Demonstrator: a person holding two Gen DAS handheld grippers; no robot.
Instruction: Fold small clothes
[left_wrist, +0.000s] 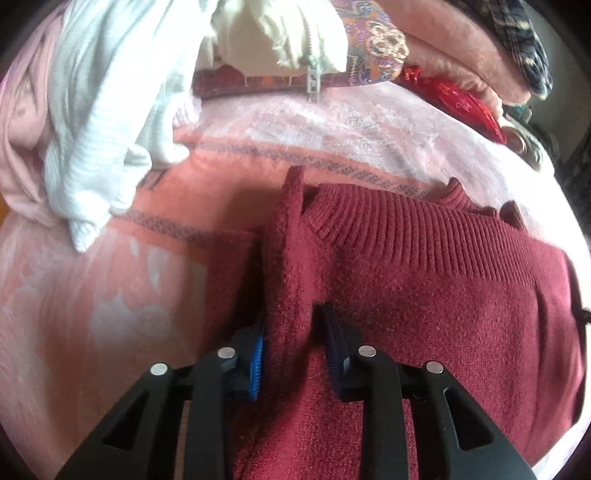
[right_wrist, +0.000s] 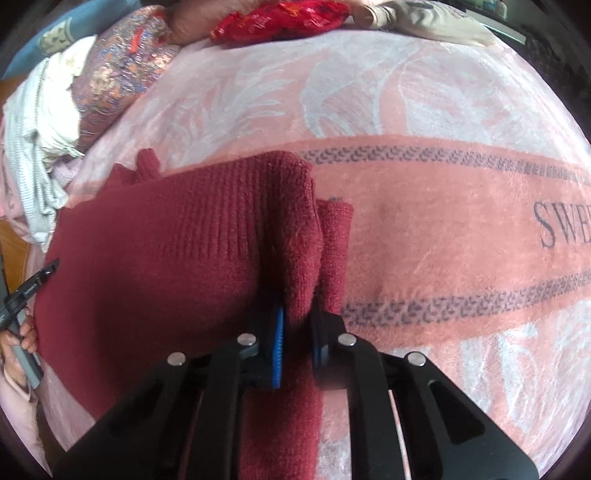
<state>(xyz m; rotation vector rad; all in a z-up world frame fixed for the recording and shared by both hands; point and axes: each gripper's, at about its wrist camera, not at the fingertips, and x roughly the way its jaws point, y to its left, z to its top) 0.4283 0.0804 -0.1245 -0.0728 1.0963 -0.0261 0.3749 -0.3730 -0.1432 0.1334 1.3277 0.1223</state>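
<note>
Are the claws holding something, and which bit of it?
Yes. Both claws pinch the dark red sweater. The left claw grips a bunched-up fold at one end of its ribbed edge, the right claw at the other end.

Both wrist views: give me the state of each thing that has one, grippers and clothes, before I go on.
Left gripper: shut on a raised fold of the dark red knitted sweater.
Right gripper: shut on a pinched fold at the sweater's other edge.
Dark red knitted sweater: spread on the pink patterned blanket, not yet folded.
White ribbed garment: crumpled, unfolded.
Cream zipped garment: heaped, zip partly open.
</note>
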